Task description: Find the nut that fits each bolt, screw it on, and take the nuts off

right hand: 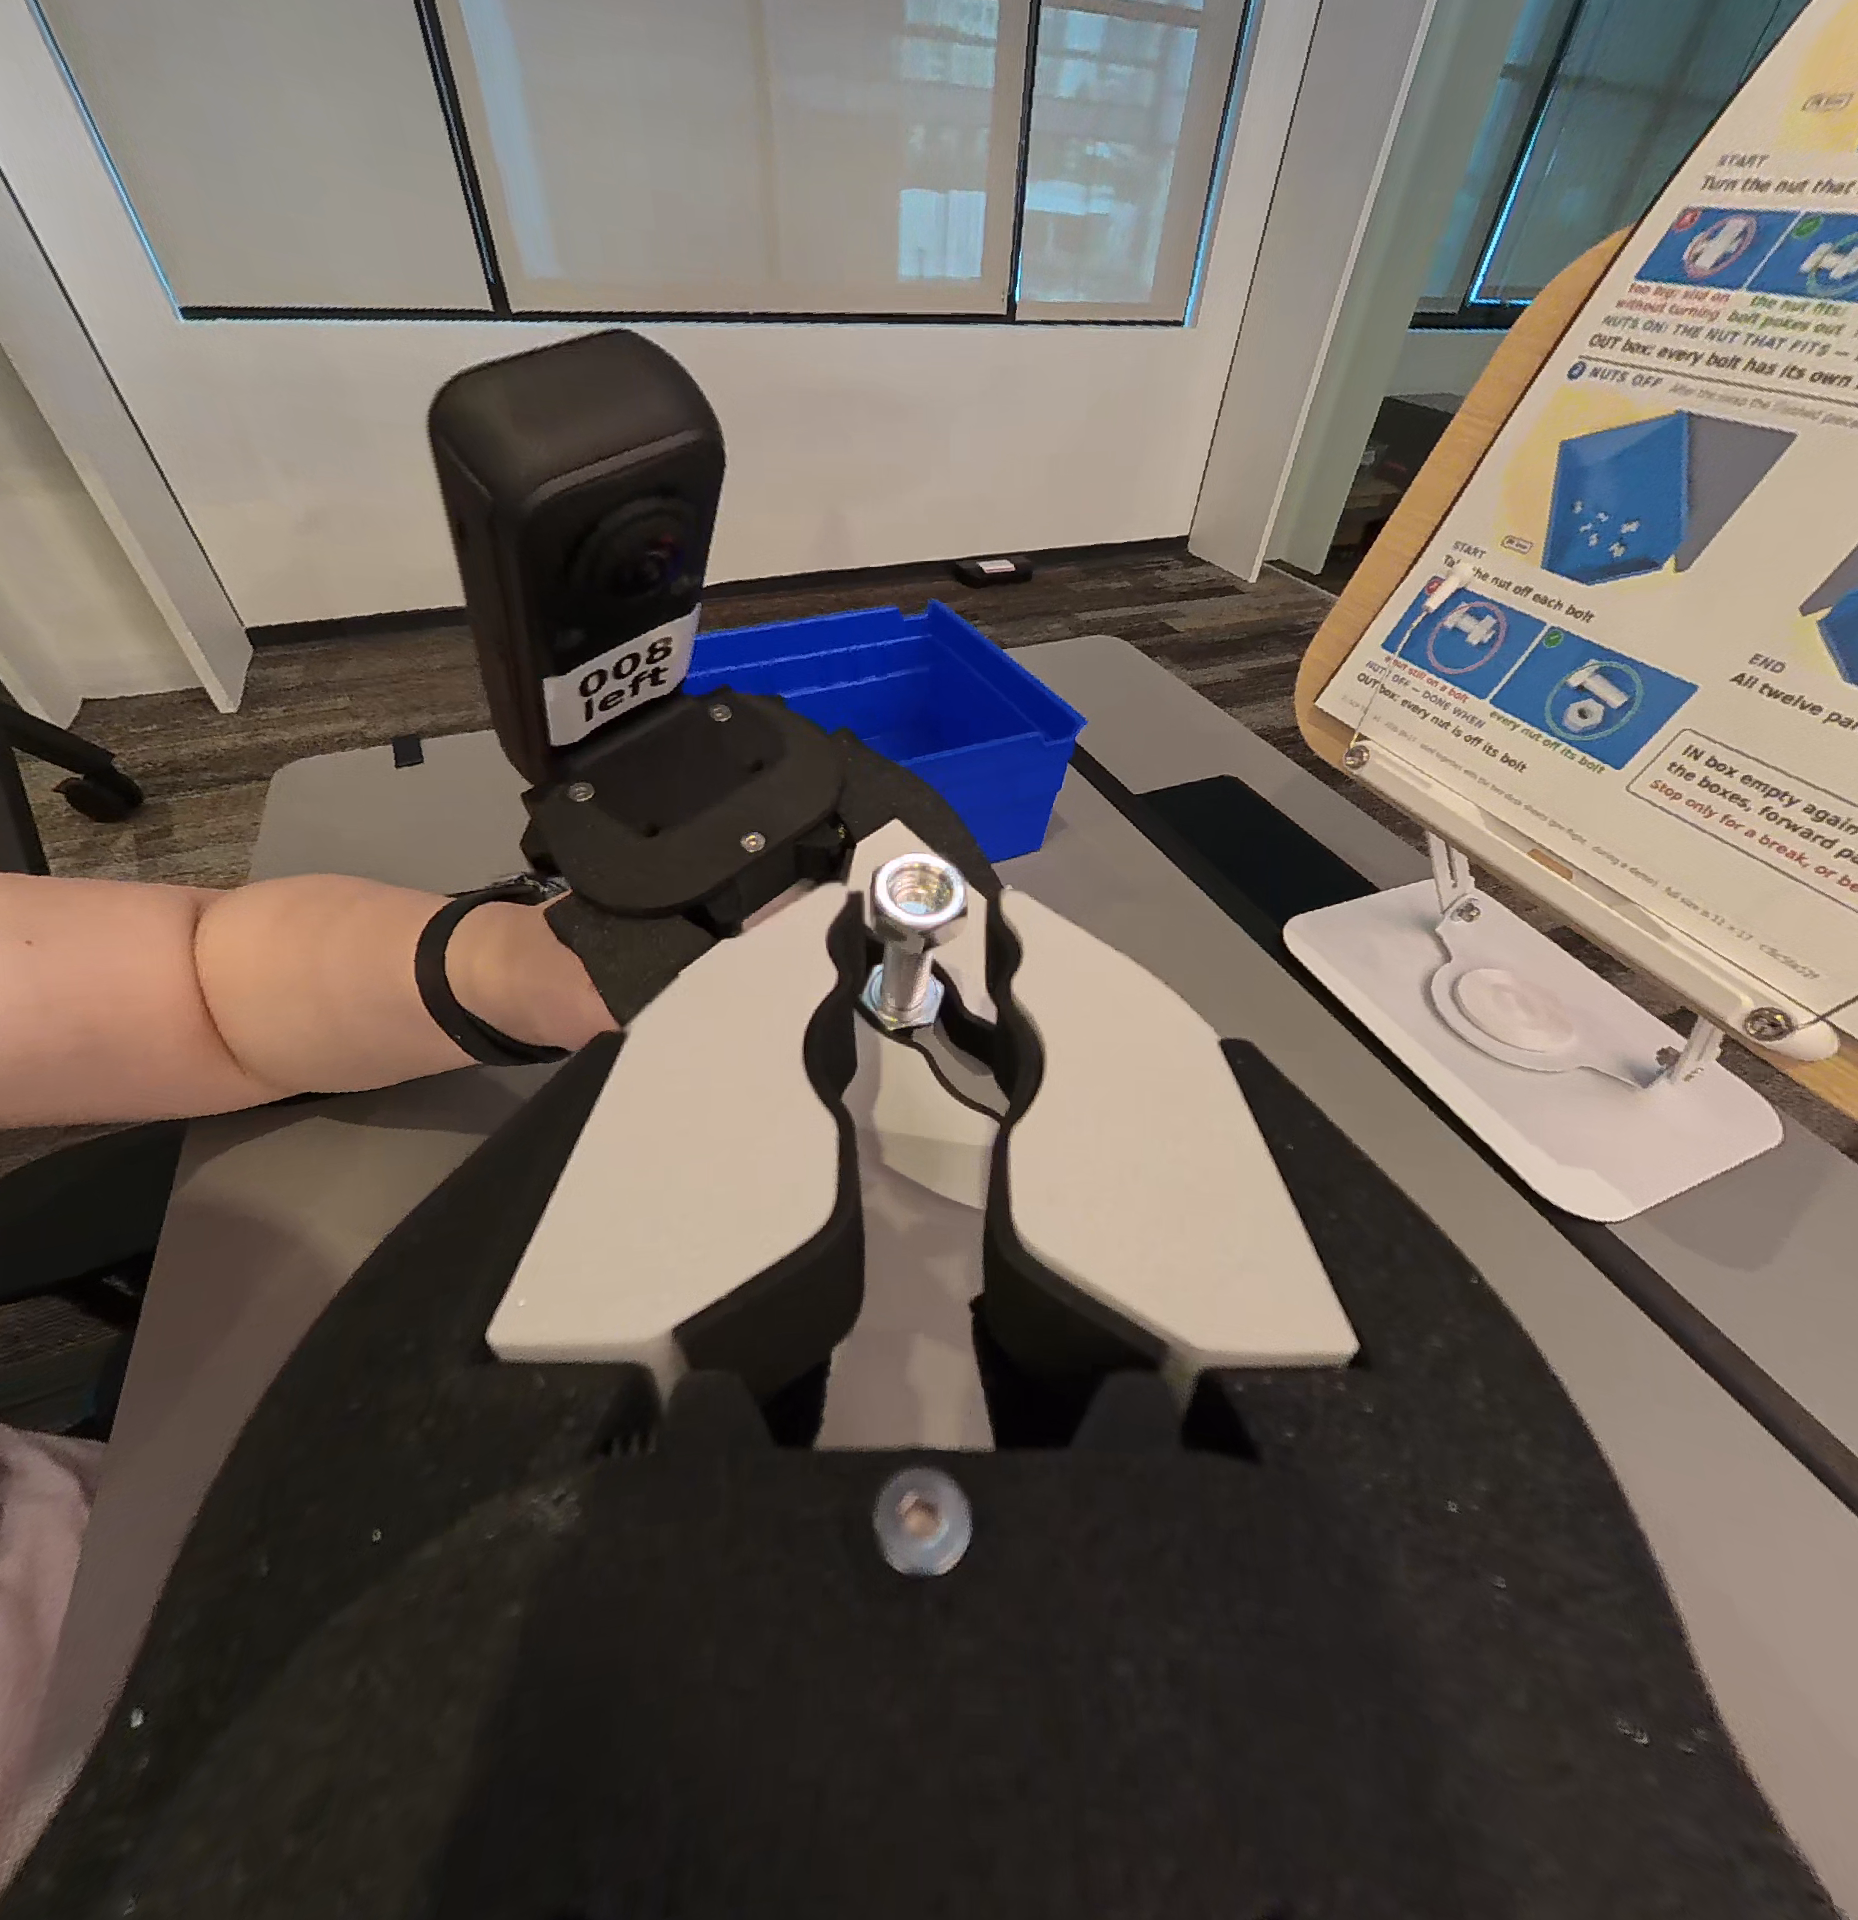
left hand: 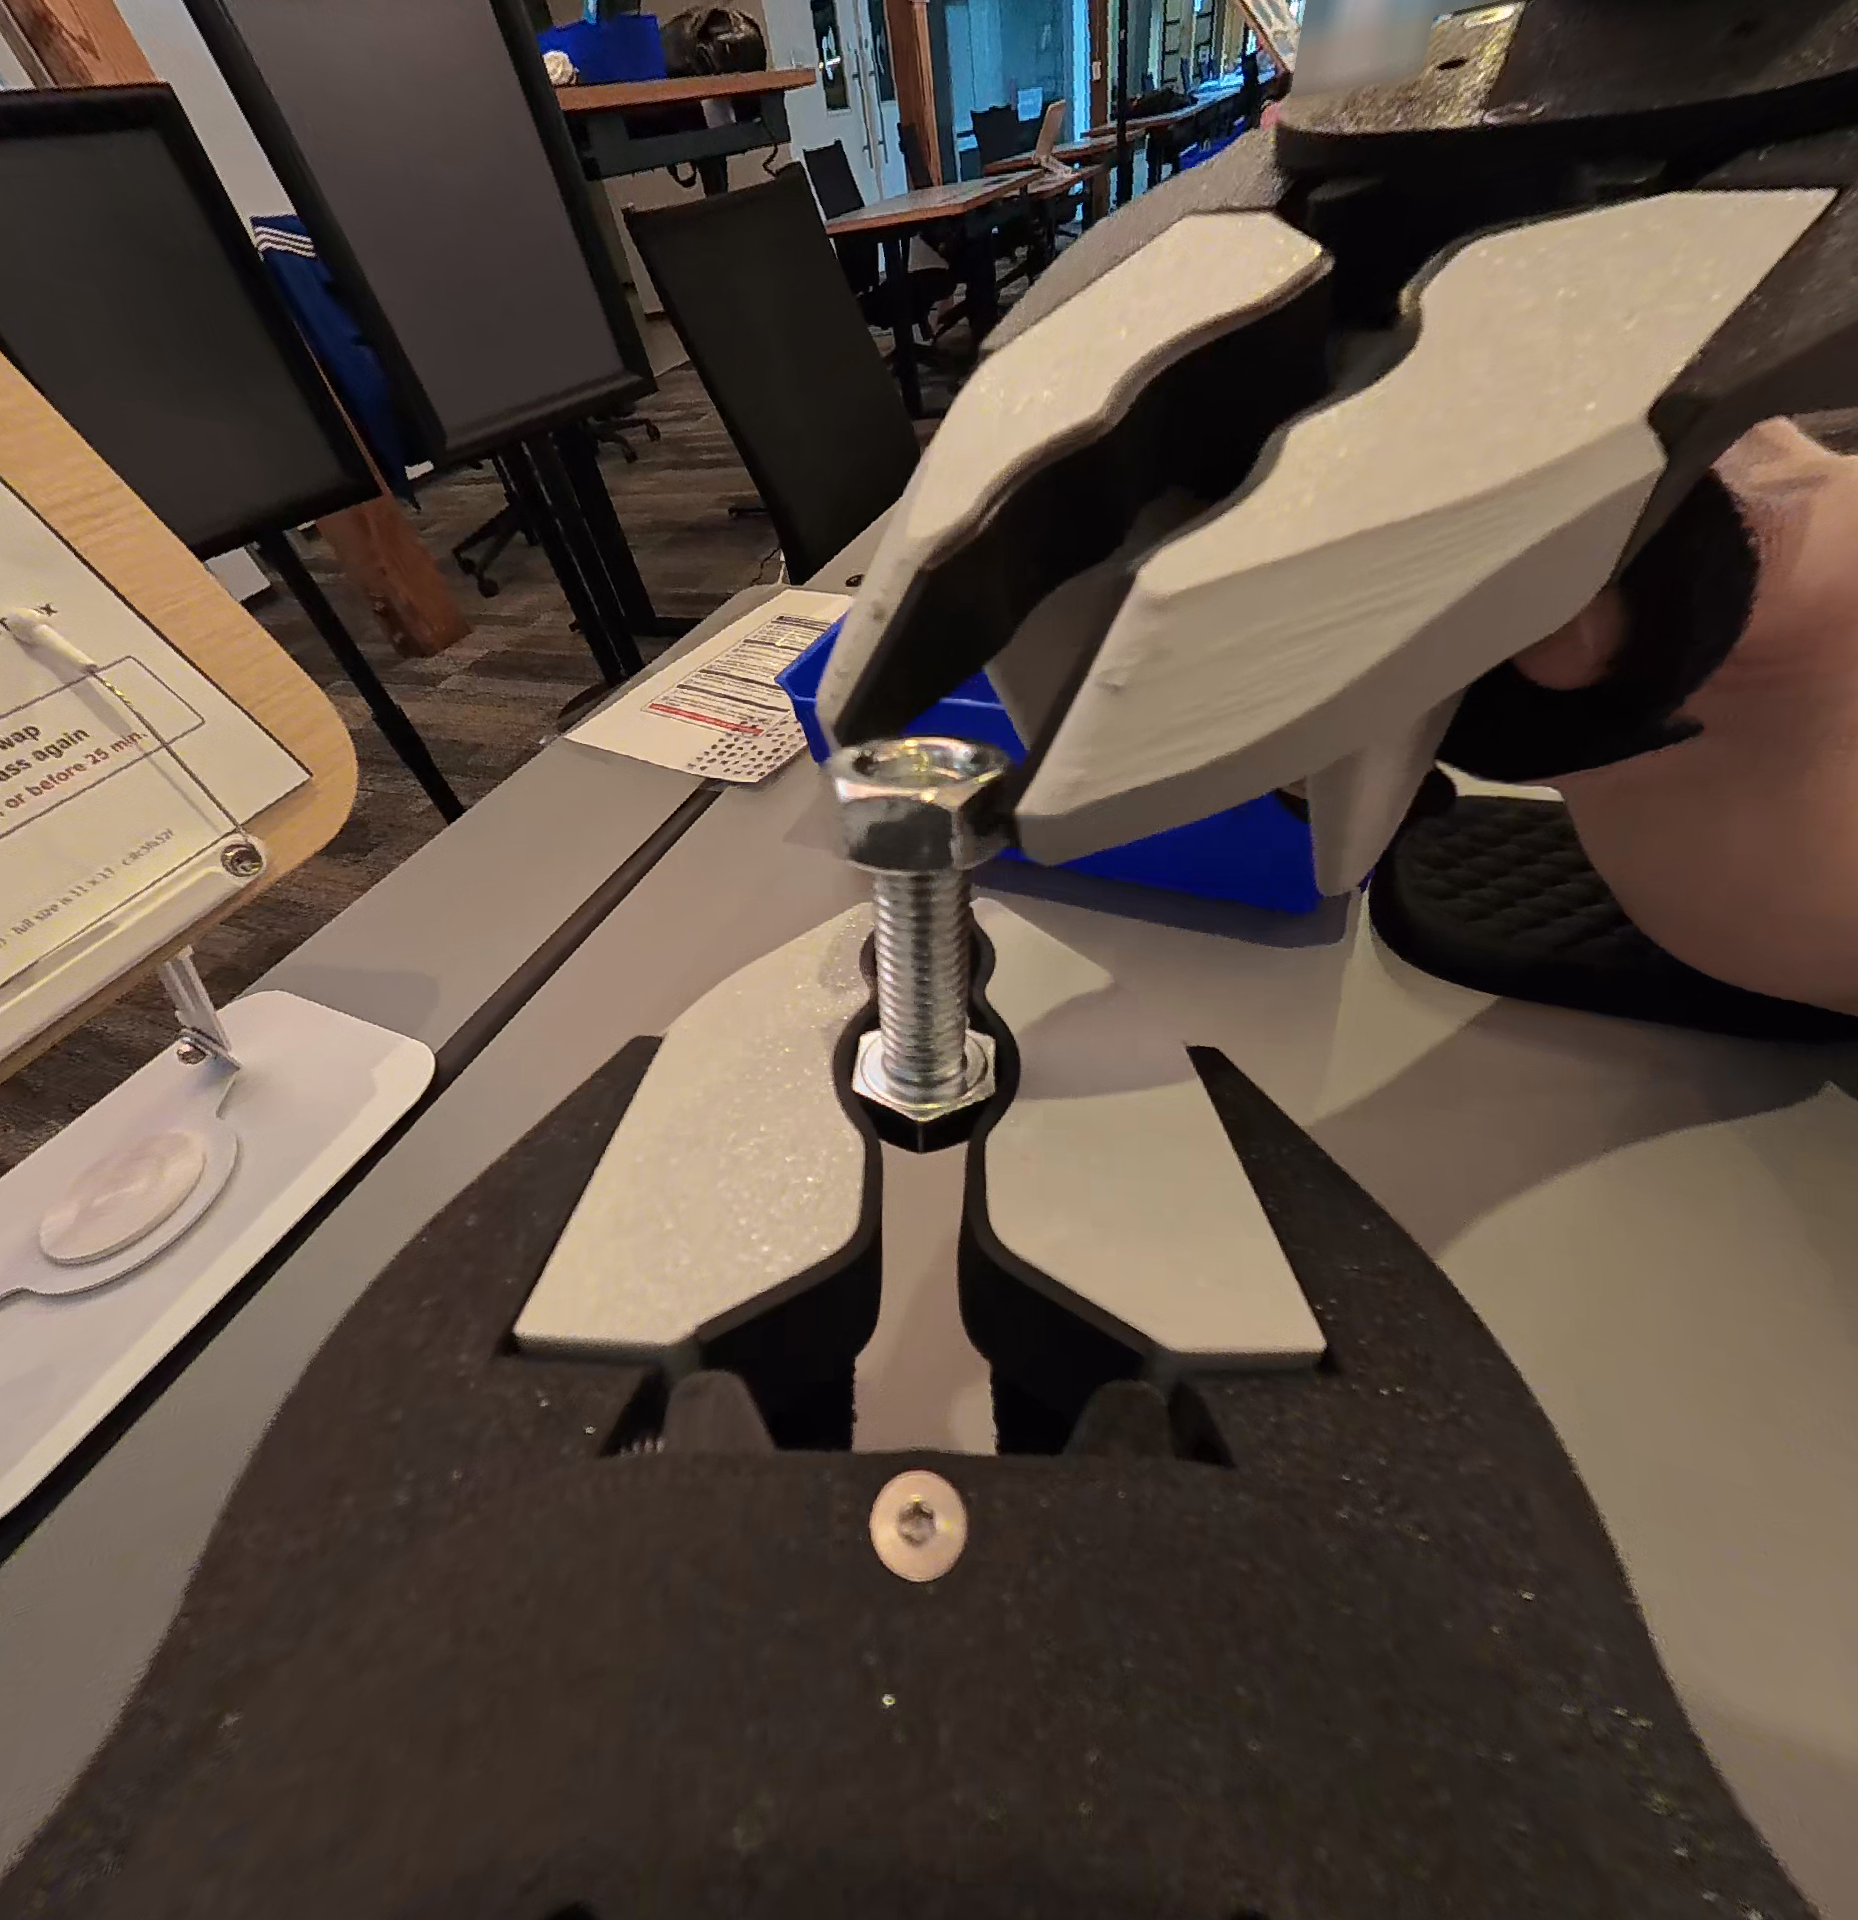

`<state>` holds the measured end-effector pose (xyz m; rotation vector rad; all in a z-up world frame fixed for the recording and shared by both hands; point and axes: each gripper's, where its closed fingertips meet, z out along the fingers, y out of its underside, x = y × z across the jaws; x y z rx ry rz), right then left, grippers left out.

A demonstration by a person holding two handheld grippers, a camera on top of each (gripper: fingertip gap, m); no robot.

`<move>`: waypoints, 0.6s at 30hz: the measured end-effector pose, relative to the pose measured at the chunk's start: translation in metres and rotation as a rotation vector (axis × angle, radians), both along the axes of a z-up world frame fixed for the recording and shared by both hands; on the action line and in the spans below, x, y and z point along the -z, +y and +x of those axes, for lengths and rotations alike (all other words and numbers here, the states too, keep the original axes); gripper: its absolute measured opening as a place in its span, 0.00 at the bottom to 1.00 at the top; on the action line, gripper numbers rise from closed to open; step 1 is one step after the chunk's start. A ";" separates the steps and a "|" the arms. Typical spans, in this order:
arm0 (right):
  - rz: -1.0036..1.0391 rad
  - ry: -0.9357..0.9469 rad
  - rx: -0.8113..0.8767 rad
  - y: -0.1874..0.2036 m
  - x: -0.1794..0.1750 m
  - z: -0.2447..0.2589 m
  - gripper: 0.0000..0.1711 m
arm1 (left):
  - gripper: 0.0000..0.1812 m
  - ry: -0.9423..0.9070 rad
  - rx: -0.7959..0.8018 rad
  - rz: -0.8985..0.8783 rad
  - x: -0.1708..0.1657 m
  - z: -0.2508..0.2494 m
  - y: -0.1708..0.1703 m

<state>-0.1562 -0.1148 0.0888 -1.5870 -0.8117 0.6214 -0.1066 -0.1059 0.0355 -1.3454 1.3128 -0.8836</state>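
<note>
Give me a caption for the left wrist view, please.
Left gripper holds a bolt upright while the right gripper touches the nut on top.

- We're in an open-plan office: rows of wood-topped desks (left hand: 925, 203) run off into the distance.
- Black office chairs (left hand: 790, 364) on carpet tiles (left hand: 509, 665), dark screens on stands (left hand: 457, 208).
- Big windows (right hand: 748, 145) line a white wall.
- Up close, a grey tabletop (right hand: 1527, 1351) carries a blue bin (right hand: 935, 727) and an instruction board (right hand: 1652, 499).

Blue bin (right hand: 966, 717), instruction board (right hand: 1631, 499) — white stand (right hand: 1527, 1101), grey table (right hand: 1527, 1455)
</note>
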 end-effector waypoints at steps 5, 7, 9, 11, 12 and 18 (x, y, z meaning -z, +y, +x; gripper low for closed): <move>0.055 -0.023 -0.087 -0.009 -0.007 -0.003 0.19 | 0.05 -0.027 0.054 -0.010 -0.004 0.001 -0.007; 0.120 -0.055 -0.142 -0.015 -0.010 -0.003 0.20 | 0.06 -0.059 0.131 -0.031 -0.009 0.002 -0.019; 0.152 -0.055 -0.176 -0.019 -0.012 -0.002 0.20 | 0.06 -0.087 0.188 -0.052 -0.013 0.002 -0.027; 0.146 -0.030 -0.232 -0.025 -0.013 -0.006 0.20 | 0.06 -0.091 0.207 -0.044 -0.014 0.002 -0.031; 0.136 -0.024 -0.245 -0.026 -0.012 -0.008 0.20 | 0.06 -0.090 0.204 -0.034 -0.014 0.002 -0.031; 0.140 -0.064 -0.213 -0.024 -0.009 -0.009 0.18 | 0.06 -0.088 0.174 -0.031 -0.015 0.001 -0.025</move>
